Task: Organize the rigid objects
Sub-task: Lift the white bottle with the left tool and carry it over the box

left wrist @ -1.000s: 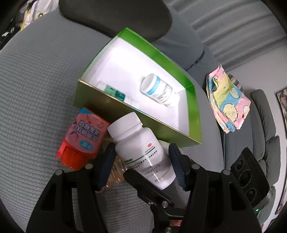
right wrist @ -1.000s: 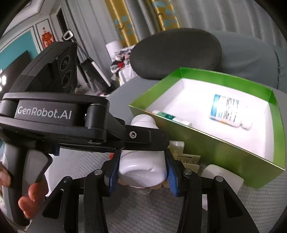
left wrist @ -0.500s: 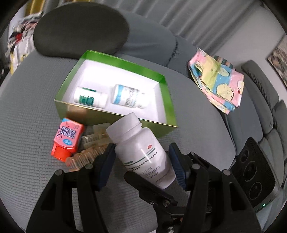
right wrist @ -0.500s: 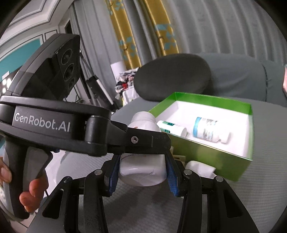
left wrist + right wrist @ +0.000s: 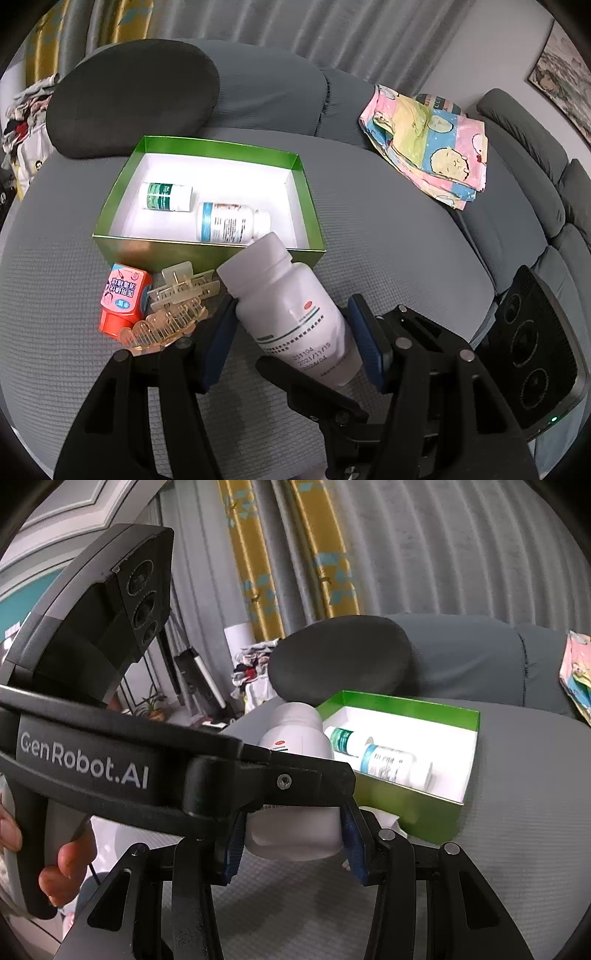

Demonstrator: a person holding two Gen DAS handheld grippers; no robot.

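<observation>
Between both tongs [image 5: 291, 339] [image 5: 291, 838] clamped white bottle [image 5: 291, 314], base hidden, label print partly unreadable, green box [image 5: 207, 254] beyond.

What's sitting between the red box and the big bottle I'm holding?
Translucent hair clips lie between the red box and the bottle, on the cushion before the green box; left wrist view.
</observation>
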